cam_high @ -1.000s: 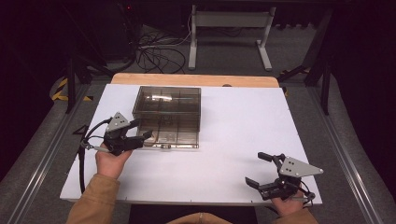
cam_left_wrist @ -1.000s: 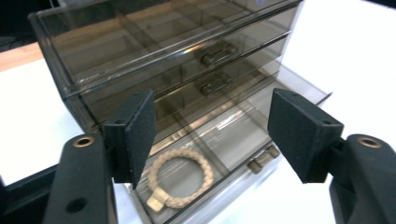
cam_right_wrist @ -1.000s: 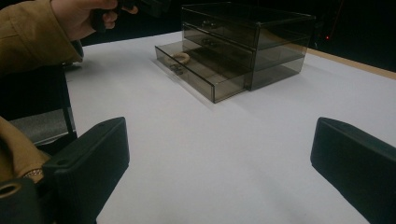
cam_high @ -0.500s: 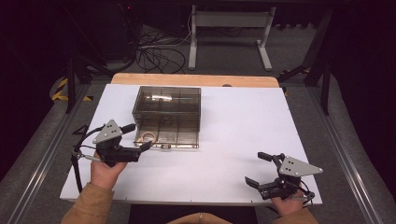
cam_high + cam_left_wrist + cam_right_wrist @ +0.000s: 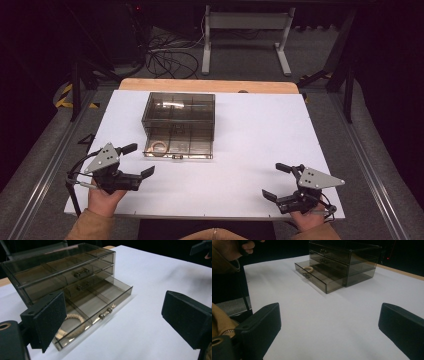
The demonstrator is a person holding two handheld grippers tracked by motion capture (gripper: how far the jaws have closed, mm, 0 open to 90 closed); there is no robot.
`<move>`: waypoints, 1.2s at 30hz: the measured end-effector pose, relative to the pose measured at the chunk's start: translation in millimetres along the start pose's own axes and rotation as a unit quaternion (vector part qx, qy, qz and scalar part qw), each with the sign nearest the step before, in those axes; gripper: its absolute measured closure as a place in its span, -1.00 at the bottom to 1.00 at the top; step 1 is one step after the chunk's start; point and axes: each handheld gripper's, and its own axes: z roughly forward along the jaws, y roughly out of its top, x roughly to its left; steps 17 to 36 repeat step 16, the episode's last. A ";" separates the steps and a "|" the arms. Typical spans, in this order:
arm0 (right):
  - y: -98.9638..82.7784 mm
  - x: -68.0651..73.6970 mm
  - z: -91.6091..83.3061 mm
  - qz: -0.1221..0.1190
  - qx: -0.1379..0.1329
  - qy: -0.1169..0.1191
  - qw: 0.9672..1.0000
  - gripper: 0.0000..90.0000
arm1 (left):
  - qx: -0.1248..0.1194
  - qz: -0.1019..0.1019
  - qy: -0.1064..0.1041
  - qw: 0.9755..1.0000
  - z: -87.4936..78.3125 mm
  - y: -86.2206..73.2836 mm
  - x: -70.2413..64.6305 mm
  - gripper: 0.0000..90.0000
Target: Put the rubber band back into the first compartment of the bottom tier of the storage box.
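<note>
Ring (image 5: 159,147), single, lies in one open drawer (image 5: 179,148).

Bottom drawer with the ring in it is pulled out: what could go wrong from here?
The open drawer sticks out toward the left gripper, whose jaws have just been opening with nothing between them; a careless sweep could knock it. Pushing on the knob off-centre might slide the light organizer and rattle the ring.

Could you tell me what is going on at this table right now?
A person holds tongs in each hand over a white table. A smoky clear drawer box stands there with its bottom drawer pulled out and a pale ring inside. The left tongs have just been opening, empty, apart from the drawer. The right tongs rest open near the table's front edge.
</note>
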 end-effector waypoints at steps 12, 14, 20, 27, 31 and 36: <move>-0.4 -0.4 -0.6 0.001 0.000 -0.001 1.000 -0.89 | -0.006 0.010 0.007 1.000 -13.8 -33.2 -6.4 -0.89; -0.6 -0.7 -0.2 0.001 0.001 -0.001 1.000 -0.89 | -0.013 -0.001 0.003 1.000 -15.7 -37.0 -6.6 -0.90; -0.5 -0.7 0.1 0.001 0.001 -0.001 1.000 -0.89 | -0.013 -0.003 0.002 1.000 -16.0 -38.4 -6.3 -0.91; -0.5 -0.7 0.1 0.001 0.001 -0.001 1.000 -0.89 | -0.013 -0.003 0.002 1.000 -16.0 -38.4 -6.3 -0.91; -0.5 -0.7 0.1 0.001 0.001 -0.001 1.000 -0.89 | -0.013 -0.003 0.002 1.000 -16.0 -38.4 -6.3 -0.91; -0.5 -0.7 0.1 0.001 0.001 -0.001 1.000 -0.89 | -0.013 -0.003 0.002 1.000 -16.0 -38.4 -6.3 -0.91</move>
